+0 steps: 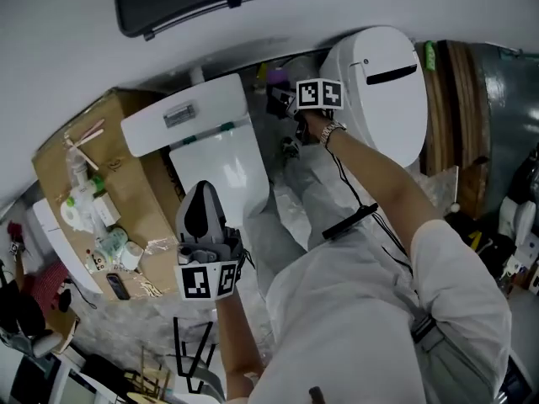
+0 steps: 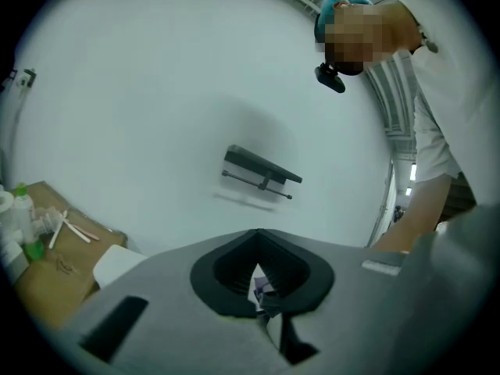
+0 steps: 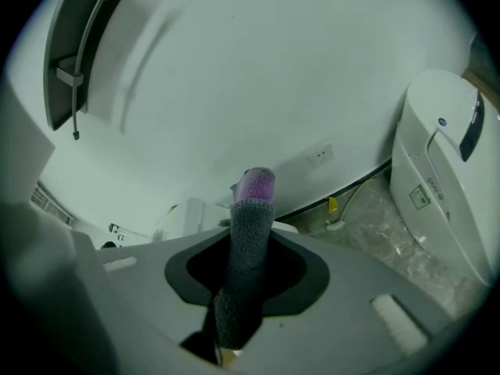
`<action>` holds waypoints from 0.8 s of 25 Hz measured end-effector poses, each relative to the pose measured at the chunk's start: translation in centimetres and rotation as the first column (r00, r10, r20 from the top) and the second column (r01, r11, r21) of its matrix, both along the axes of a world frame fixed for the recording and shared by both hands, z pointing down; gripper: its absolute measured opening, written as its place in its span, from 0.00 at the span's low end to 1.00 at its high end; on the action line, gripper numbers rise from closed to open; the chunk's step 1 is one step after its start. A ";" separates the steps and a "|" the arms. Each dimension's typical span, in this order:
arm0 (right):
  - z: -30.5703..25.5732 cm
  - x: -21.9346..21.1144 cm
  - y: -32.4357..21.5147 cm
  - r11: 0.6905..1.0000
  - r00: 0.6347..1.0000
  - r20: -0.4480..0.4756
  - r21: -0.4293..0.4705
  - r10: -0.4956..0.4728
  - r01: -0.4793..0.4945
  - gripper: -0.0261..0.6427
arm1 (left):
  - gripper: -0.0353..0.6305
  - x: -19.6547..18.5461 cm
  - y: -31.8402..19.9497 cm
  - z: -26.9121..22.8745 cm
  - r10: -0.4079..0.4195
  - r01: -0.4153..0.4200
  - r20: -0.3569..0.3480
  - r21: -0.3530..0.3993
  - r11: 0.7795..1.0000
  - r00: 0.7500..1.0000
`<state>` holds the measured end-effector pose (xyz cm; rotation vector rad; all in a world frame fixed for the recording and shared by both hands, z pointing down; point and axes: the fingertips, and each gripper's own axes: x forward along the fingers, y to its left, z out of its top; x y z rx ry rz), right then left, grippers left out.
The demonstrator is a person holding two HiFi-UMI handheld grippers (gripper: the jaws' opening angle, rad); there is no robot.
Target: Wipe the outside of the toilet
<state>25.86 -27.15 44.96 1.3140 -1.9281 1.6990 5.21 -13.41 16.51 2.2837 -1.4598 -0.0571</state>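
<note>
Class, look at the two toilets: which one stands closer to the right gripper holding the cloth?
The toilet with the black slot on its lid, close beside the right gripper; the other toilet stands by the cardboard box.

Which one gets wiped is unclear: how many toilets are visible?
2: the middle toilet beside the cardboard box, the right toilet at the upper right; others may be hidden.

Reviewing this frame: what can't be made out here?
- Left claw: left gripper view shows a small purple-white scrap there, too small to identify. Whether it is clamped is unclear.
- Toilet front: head view, hidden behind the left claw.
- Right claw tips: right gripper view, covered by the cloth it holds.
- Items on the box: head view, too small to name.
</note>
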 end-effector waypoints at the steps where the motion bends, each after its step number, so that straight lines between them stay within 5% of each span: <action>1: 0.9 0.8 0.0 1.000 1.000 -0.011 -0.010 0.014 -0.014 0.19 | 0.06 0.7 -0.7 0.3 0.009 -0.009 0.005 0.003 1.000 1.000; 6: 4.9 2.9 -0.7 0.979 0.980 0.059 -0.073 0.192 -0.188 0.19 | 0.06 4.3 -4.2 3.0 0.082 -0.083 0.054 0.004 0.997 0.995; 13: 13.2 1.5 0.3 0.995 0.991 -0.106 -0.052 -0.088 0.083 0.19 | 0.06 8.9 -9.3 8.0 0.143 -0.142 -0.014 0.018 0.990 0.990; 20: 22.1 1.6 3.5 0.990 0.996 -0.090 -0.143 -0.028 0.015 0.19 | 0.06 9.3 -8.0 13.4 0.120 -0.120 -0.089 0.006 0.993 0.989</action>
